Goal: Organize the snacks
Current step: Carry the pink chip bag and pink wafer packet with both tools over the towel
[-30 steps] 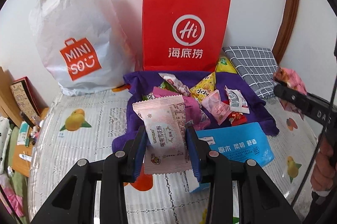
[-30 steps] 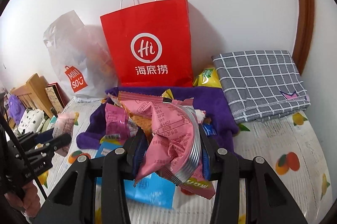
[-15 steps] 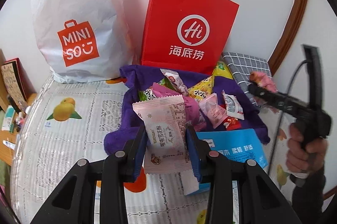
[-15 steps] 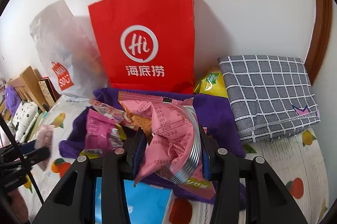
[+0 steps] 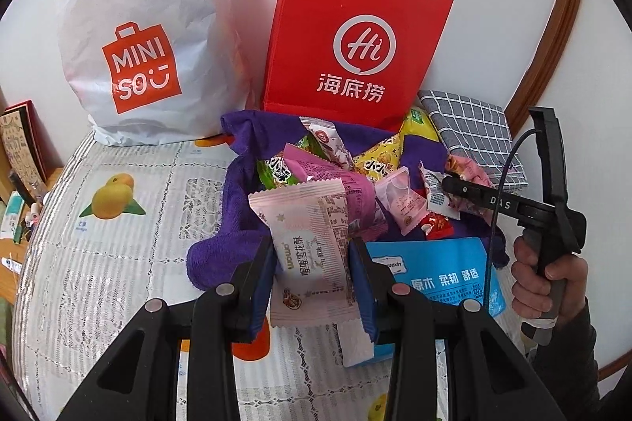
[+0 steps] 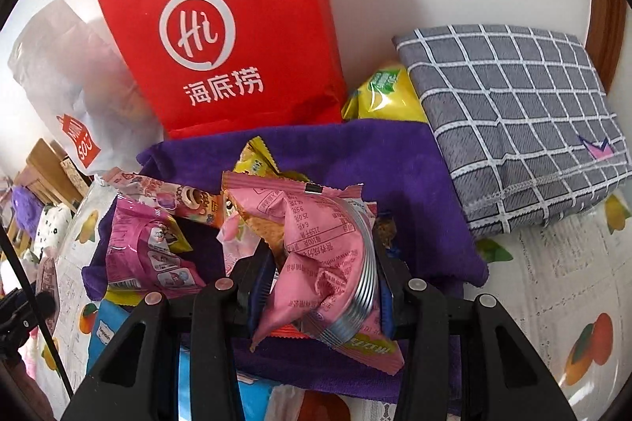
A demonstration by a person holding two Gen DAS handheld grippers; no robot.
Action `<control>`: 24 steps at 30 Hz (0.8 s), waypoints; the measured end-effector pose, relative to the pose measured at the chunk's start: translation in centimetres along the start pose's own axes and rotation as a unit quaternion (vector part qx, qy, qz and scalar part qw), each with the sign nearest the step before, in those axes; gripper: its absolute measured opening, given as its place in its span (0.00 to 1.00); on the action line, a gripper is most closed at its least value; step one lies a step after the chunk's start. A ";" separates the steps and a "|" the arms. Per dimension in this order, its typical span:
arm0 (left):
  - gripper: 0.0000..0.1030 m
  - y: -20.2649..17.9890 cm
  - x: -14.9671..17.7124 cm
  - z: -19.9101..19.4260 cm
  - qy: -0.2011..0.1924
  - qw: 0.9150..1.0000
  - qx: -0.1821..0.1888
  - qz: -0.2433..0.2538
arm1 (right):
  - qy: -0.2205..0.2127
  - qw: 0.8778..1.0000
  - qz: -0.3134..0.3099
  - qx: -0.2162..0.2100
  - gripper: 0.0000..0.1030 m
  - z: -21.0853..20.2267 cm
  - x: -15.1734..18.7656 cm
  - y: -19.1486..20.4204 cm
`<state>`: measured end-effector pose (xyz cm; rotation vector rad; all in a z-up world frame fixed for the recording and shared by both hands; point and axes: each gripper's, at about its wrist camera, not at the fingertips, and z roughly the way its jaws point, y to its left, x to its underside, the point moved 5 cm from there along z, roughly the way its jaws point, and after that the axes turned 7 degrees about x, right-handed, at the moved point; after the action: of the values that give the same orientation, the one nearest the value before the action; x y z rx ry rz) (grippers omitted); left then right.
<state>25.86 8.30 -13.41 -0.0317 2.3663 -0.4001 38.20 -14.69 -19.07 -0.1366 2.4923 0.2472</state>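
Note:
My left gripper (image 5: 312,263) is shut on a pale pink snack packet (image 5: 312,243), held above the table in front of a purple towel (image 5: 237,223) heaped with several snack packets (image 5: 355,160). My right gripper (image 6: 322,274) is shut on a crumpled pink snack packet (image 6: 320,247) and hovers over the purple towel (image 6: 375,160). It also shows in the left wrist view (image 5: 454,184), at the right. A red paper bag (image 5: 355,45) and a white Miniso plastic bag (image 5: 138,25) stand at the wall behind the towel.
A blue tissue pack (image 5: 434,274) lies in front of the towel. A folded grey checked cloth (image 6: 513,112) sits at the right, a yellow pack (image 6: 383,97) beside the red bag (image 6: 221,25). The fruit-print tablecloth (image 5: 98,203) covers the table. Clutter (image 5: 15,152) stands left.
Both grippers moved forward toward the bags with their packets still held. The right gripper came closer to the red bag and lower over the towel.

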 end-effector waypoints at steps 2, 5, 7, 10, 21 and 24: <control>0.34 0.0 0.1 0.0 0.000 1.000 0.000 0.000 | 0.001 1.000 -0.002 0.005 0.44 0.2 0.1 0.0; 0.34 -0.2 -0.1 -0.3 -0.005 1.000 0.004 0.002 | 0.003 1.000 -0.005 0.007 0.45 0.6 0.2 0.1; 0.34 -0.3 -0.2 -0.2 -0.006 1.000 0.004 0.002 | 0.002 1.000 -0.010 0.012 0.45 0.7 0.2 0.2; 0.34 -0.5 -0.2 0.0 -0.002 1.000 0.004 0.000 | -0.001 1.000 -0.013 0.012 0.45 0.5 0.2 0.2; 0.34 -2.2 -2.6 -0.8 0.002 1.000 0.001 0.018 | -0.005 1.000 -0.015 0.014 0.45 0.1 0.4 -0.6; 0.34 -3.1 -3.8 -0.3 0.010 1.000 0.015 0.020 | -0.006 1.000 -0.010 0.013 0.45 -0.3 0.4 -0.9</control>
<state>28.18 5.93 -9.82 0.0327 2.3753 -0.4191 37.88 -15.65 -19.24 -0.1489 2.4801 0.2052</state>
